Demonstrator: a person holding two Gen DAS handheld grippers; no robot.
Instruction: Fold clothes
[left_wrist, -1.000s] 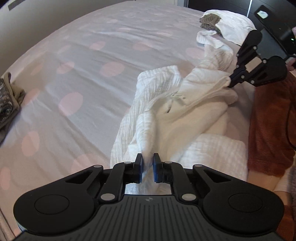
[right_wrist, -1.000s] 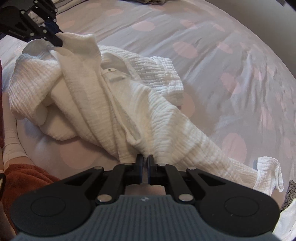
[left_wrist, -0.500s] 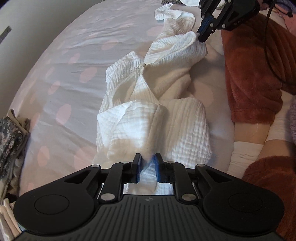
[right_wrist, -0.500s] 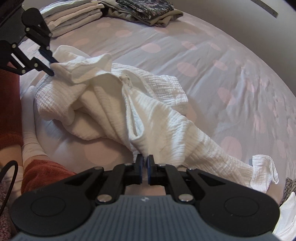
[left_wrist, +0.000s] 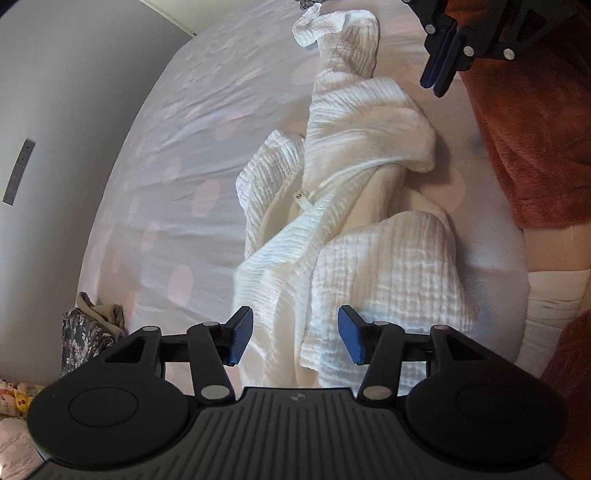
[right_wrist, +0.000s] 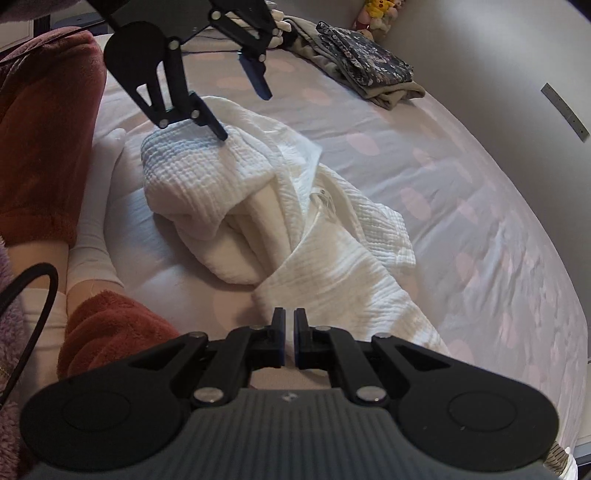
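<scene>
One white crinkled garment (left_wrist: 354, 206), two black grippers, left (left_wrist: 295, 334) and right (right_wrist: 290, 338), one folded clothes stack (right_wrist: 365, 66), one polka-dot bedsheet (right_wrist: 480, 192)

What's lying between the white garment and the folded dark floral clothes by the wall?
Nothing lies there: only the bare pink-dotted sheet separates the white garment from the folded floral clothes, as the right wrist view shows.

Right gripper (right_wrist: 290, 338) jaws nearly closed, nothing visibly between them, just short of the crumpled white crinkle-cotton garment (right_wrist: 280, 210) on the pink-dotted bedsheet (right_wrist: 480, 177). Left gripper (right_wrist: 240, 99) spread wide over the garment's far end, one fingertip touching the cloth. Folded dark floral clothes (right_wrist: 365, 66) lie beyond.
</scene>
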